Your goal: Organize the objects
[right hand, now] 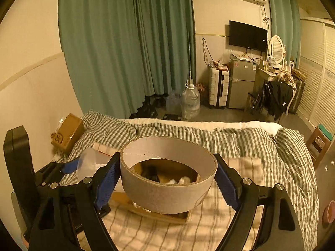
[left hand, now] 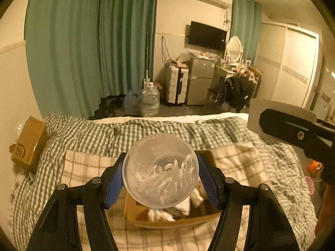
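The left hand-held gripper [left hand: 160, 174] pinches a clear plastic cup [left hand: 160, 170] between its blue pads, above an open cardboard box [left hand: 173, 217] on the bed [left hand: 146, 129]. The right hand-held gripper [right hand: 167, 177] is spread wide around a broad cardboard ring [right hand: 165, 194], pads touching its sides, over the same box. Only the left view looks into the cup, at clear plastic pieces inside; the right view shows a stool [right hand: 319, 141] beside the bed's right edge.
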Demonstrator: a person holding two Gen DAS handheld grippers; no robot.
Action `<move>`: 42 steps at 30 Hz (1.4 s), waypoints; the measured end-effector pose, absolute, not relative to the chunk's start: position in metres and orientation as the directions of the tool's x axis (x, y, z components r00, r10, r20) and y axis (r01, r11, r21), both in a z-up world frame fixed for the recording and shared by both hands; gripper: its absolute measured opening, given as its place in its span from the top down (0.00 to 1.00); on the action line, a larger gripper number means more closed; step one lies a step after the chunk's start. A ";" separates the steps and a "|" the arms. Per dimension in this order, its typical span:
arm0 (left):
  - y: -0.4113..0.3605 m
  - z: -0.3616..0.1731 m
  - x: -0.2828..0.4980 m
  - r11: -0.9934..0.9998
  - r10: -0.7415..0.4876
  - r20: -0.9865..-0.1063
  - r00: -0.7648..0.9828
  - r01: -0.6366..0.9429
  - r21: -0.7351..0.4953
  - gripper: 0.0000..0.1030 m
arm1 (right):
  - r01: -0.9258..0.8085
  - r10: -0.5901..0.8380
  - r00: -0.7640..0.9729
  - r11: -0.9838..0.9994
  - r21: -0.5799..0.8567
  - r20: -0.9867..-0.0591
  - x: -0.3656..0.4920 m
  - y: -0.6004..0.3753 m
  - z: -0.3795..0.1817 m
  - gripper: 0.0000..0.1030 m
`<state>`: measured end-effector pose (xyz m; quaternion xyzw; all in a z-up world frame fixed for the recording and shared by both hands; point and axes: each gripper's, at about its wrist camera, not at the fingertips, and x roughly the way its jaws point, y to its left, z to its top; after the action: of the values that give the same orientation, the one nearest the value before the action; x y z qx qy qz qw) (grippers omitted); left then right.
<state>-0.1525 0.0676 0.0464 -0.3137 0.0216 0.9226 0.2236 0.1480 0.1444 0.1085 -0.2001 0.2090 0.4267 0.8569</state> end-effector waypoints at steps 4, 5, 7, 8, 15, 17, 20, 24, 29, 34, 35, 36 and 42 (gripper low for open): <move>0.079 0.010 -0.178 -0.907 0.371 -0.626 -0.686 -0.412 -0.085 0.34 | -0.812 0.631 0.543 0.562 -0.156 -0.554 0.179 0.164 0.084 0.19; 0.081 0.002 -0.182 -0.907 0.366 -0.634 -0.681 -0.414 -0.080 0.34 | -0.813 0.626 0.537 0.562 -0.151 -0.565 0.188 0.169 0.075 0.19; 0.085 -0.013 -0.188 -0.908 0.355 -0.647 -0.675 -0.413 -0.068 0.34 | -0.815 0.611 0.524 0.562 -0.140 -0.593 0.207 0.177 0.054 0.19; 0.088 -0.023 -0.193 -0.909 0.349 -0.656 -0.669 -0.411 -0.064 0.34 | -0.813 0.604 0.522 0.565 -0.137 -0.602 0.214 0.178 0.046 0.19; 0.097 -0.067 -0.207 -0.909 0.343 -0.673 -0.656 -0.411 -0.063 0.34 | -0.803 0.563 0.501 0.586 -0.110 -0.658 0.258 0.189 -0.011 0.19; 0.099 -0.075 -0.207 -0.907 0.349 -0.674 -0.651 -0.415 -0.068 0.34 | -0.800 0.568 0.504 0.592 -0.103 -0.651 0.266 0.192 -0.021 0.19; 0.100 -0.082 -0.207 -0.903 0.361 -0.663 -0.656 -0.424 -0.073 0.34 | -0.791 0.600 0.507 0.609 -0.059 -0.619 0.275 0.190 -0.026 0.17; 0.100 -0.079 -0.205 -0.915 0.329 -0.662 -0.674 -0.401 -0.047 0.00 | -0.782 0.610 0.510 0.622 -0.033 -0.606 0.280 0.187 -0.026 0.06; 0.096 -0.054 -0.191 -0.912 0.332 -0.649 -0.684 -0.408 -0.036 0.00 | -0.765 0.593 0.530 0.642 -0.041 -0.606 0.276 0.169 -0.011 0.06; 0.080 -0.015 -0.162 -0.911 0.346 -0.611 -0.713 -0.410 -0.037 0.00 | -0.751 0.600 0.563 0.658 -0.049 -0.568 0.251 0.134 0.022 0.06; 0.076 -0.003 -0.152 -0.911 0.350 -0.594 -0.724 -0.411 -0.035 0.00 | -0.748 0.602 0.575 0.661 -0.059 -0.554 0.242 0.125 0.031 0.06; 0.072 0.006 -0.145 -0.911 0.353 -0.580 -0.734 -0.412 -0.034 0.00 | -0.746 0.603 0.587 0.663 -0.071 -0.540 0.232 0.115 0.040 0.06; 0.048 0.059 -0.092 -0.913 0.368 -0.495 -0.787 -0.406 -0.034 0.00 | -0.734 0.618 0.643 0.666 -0.134 -0.452 0.172 0.072 0.081 0.05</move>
<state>-0.0917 0.0475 0.0591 -0.2540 0.0371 0.9445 0.2048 0.1719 0.0718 0.0813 -0.1543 0.1877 0.3782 0.8933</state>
